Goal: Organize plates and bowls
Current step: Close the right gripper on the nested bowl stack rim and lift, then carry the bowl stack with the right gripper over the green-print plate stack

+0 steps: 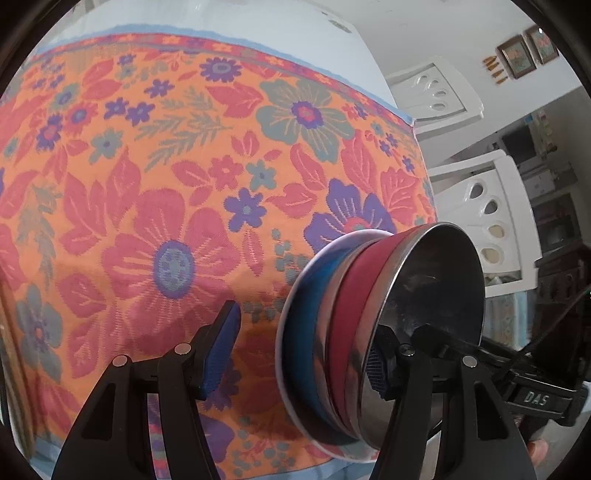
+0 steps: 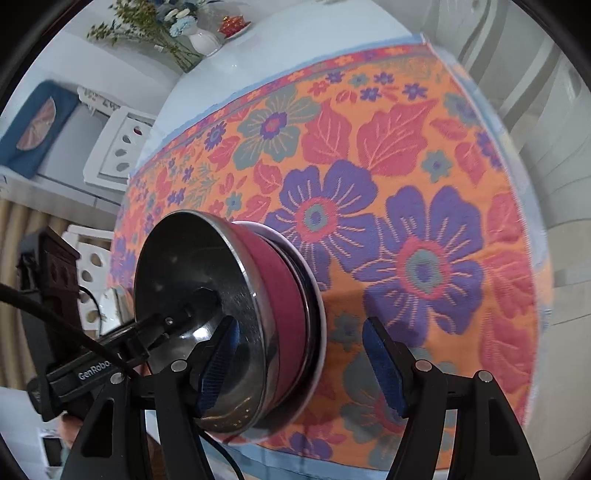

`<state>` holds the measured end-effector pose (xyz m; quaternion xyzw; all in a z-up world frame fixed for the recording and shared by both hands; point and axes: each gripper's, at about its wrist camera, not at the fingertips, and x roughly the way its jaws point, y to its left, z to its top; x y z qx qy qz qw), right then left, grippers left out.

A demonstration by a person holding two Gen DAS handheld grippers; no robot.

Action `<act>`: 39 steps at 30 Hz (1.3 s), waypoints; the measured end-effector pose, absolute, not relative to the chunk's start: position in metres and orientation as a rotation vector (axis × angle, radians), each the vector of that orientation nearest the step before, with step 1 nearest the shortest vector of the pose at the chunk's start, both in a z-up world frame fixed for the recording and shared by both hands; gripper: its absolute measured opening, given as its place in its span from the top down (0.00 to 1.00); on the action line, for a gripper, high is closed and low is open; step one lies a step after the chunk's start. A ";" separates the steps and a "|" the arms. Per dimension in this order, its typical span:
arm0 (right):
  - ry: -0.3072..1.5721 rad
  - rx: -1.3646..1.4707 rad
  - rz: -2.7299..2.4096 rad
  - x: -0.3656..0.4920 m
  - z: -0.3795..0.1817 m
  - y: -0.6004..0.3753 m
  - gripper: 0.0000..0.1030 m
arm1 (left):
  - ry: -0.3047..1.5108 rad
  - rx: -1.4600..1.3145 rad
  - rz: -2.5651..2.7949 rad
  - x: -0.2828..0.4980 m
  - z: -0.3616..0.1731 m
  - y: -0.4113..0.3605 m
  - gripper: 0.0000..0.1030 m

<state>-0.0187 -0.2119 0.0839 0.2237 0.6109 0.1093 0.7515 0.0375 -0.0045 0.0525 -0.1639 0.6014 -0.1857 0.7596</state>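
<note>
A stack of dishes stands on the flowered tablecloth: a white plate at the bottom, a blue bowl, a red bowl and a steel bowl on top. My left gripper is open, straddling the stack's edge, with one pad outside and the other inside the steel bowl. In the right wrist view the same stack shows, with the steel bowl, the red bowl and the white plate. My right gripper is open around the stack's rim.
The cloth covers a white table near its edge. White plastic chairs stand beside it. A vase of flowers and a small red dish sit at the table's far end. The other gripper reaches into the steel bowl.
</note>
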 end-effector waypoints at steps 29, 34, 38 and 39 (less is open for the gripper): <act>1.309 0.510 0.334 -0.015 0.075 -0.194 0.43 | 1.278 -0.509 -0.496 0.025 0.058 0.000 0.50; 1.308 0.519 0.343 -0.012 0.089 -0.176 0.43 | 1.244 -0.520 -0.458 0.022 0.078 0.018 0.50; 1.329 0.557 0.357 -0.012 0.092 -0.153 0.43 | 1.220 -0.517 -0.413 0.018 0.091 0.043 0.50; 1.331 0.561 0.359 -0.012 0.095 -0.143 0.43 | 1.214 -0.517 -0.406 0.016 0.094 0.050 0.50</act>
